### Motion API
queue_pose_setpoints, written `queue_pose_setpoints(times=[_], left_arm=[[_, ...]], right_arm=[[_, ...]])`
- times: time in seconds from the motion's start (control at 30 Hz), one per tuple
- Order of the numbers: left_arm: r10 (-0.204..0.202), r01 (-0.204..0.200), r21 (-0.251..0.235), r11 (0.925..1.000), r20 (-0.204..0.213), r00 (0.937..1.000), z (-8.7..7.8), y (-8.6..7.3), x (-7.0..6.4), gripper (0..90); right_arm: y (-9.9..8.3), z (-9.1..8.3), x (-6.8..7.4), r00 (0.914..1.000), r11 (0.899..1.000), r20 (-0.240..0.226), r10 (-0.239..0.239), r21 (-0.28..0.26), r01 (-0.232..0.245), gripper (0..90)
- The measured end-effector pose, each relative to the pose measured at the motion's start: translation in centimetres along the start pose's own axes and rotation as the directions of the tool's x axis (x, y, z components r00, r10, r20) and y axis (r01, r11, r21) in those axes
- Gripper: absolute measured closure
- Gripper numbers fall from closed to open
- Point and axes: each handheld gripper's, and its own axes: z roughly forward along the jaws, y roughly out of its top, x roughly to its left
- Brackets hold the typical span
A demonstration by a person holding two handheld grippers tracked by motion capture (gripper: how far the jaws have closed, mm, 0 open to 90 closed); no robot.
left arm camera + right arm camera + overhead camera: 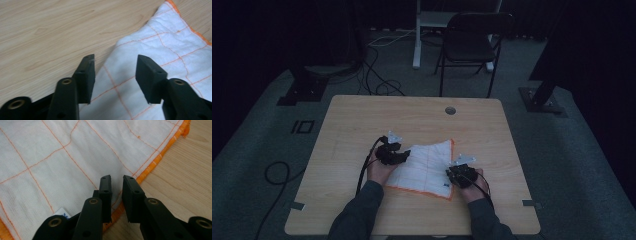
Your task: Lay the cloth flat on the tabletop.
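Your left claw [398,155], spread wide, sits over the left edge of the white cloth [427,167]; your right claw [460,175], narrowly parted, straddles its orange right hem. The cloth lies flat, centre-near on the pale wooden bench [362,120]. Beyond: grey carpet, floor cables [377,75], a black folding chair [469,42].

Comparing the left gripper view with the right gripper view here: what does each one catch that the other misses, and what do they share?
The left gripper view alone shows the left hand-held gripper, jaws wide apart over the cloth's inner part near its edge. The right gripper view alone shows the right hand-held gripper, jaws nearly closed with a narrow gap at the orange hem, plus a small label with blue print. Both show the white cloth with orange grid lines lying on the wooden table.
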Motion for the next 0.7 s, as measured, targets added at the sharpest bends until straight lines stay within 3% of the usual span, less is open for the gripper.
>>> queue_pose_setpoints(times=[0.13,0.3,0.37,0.43,0.7], left_arm=[[-0.034,0.034,0.01,0.9994,0.031,0.9989,0.9,0.1,0.1,47.2],[-0.048,0.046,0.031,0.9984,0.045,0.9979,1.5,-0.1,0.3,48.6],[-0.038,0.036,0.051,0.9981,0.043,0.9984,1.5,-0.1,0.2,70.7],[-0.019,0.016,0.058,0.9982,0.053,0.9984,1.3,-0.1,-0.1,83.5],[0.027,-0.028,0.013,0.9995,0.051,0.9983,-0.2,-0.3,-1.4,87.4]], right_arm=[[0.0,0.0,0.0,1.0,1.0,-0.003,0.0,-0.002,0.0,77.6],[0.0,0.0,0.0,1.0,1.0,-0.004,0.002,-0.003,-0.002,77.7],[-0.1,0.0,0.0,1.0,1.0,-0.005,0.003,-0.005,-0.003,77.7],[-0.1,0.0,0.0,1.0,1.0,-0.005,0.003,-0.004,-0.003,77.7],[-0.1,0.0,0.0,1.0,1.0,-0.006,0.008,-0.005,-0.008,77.8]])
